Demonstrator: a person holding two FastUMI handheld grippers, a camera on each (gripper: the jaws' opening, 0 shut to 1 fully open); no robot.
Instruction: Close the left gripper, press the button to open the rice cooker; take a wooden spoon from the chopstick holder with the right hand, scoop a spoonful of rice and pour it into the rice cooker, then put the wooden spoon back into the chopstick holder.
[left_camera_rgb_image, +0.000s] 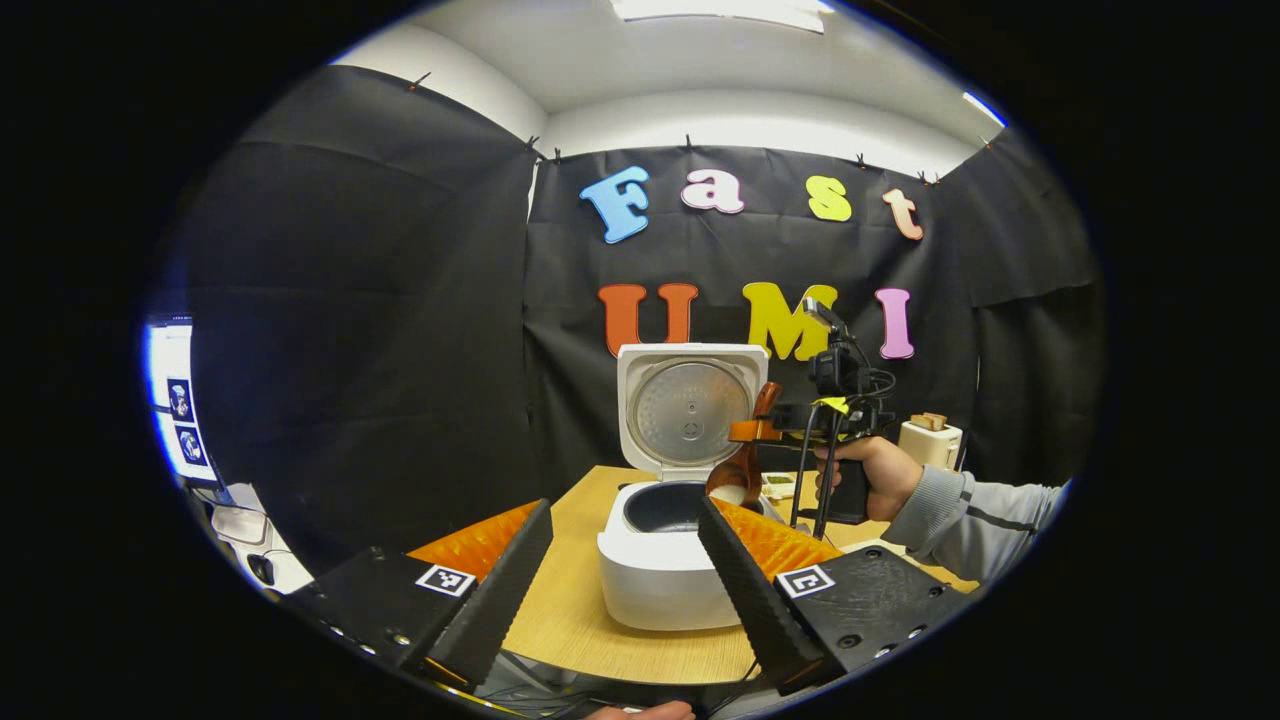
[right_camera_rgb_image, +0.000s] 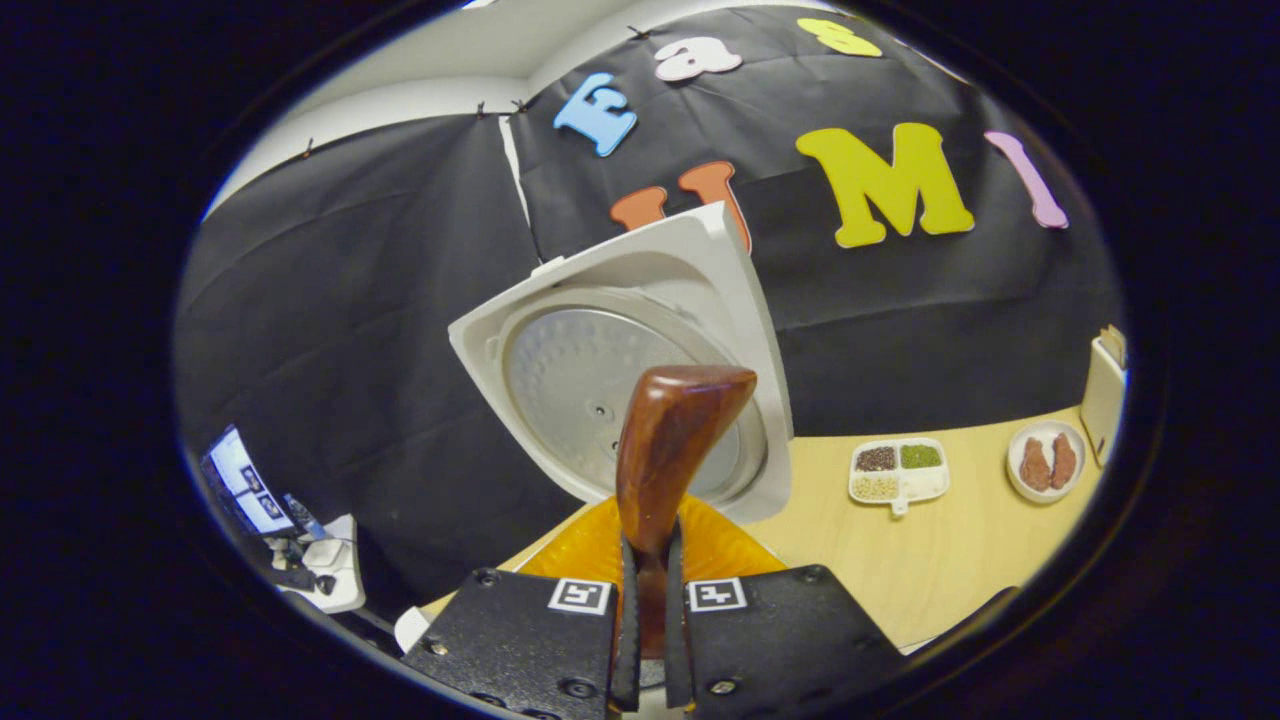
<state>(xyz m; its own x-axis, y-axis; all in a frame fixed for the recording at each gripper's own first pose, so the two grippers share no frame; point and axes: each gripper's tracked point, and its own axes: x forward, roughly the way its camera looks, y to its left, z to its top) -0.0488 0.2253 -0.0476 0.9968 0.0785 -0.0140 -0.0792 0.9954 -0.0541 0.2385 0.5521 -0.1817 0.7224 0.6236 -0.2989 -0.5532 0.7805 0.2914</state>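
Two grippers at work over a wooden table (left_camera_rgb_image: 570, 610). In the left gripper view, left gripper (left_camera_rgb_image: 625, 575) low in front of the cooker (left_camera_rgb_image: 655, 560), fingers spread wide apart with nothing between them, the cooker body seen through the gap. Cooker lid (left_camera_rgb_image: 690, 410) standing upright, fully raised, inner pot (left_camera_rgb_image: 665, 505) exposed and dark inside.

Farther off in the same view, right gripper (left_camera_rgb_image: 755, 432) held by a hand (left_camera_rgb_image: 875, 475) in a grey sleeve (left_camera_rgb_image: 975, 510), up beside the right edge of the lid. Spoon (left_camera_rgb_image: 742, 460) clamped there, handle rising above the fingers, bowl hanging down over the pot's right rim with something pale in it, probably rice.

In the right gripper view, right gripper (right_camera_rgb_image: 648, 590) pressed tight on both sides of the spoon handle (right_camera_rgb_image: 668, 450), the handle running up and out between the fingers toward the raised lid (right_camera_rgb_image: 640, 370). Spoon bowl hidden below the fingers here.

On the table to the right, well apart from the cooker: a divided tray (right_camera_rgb_image: 898, 470) of grains, and a small bowl (right_camera_rgb_image: 1047, 462) with brownish pieces. At the far right edge, a pale holder (right_camera_rgb_image: 1103, 395), contents too small to tell.
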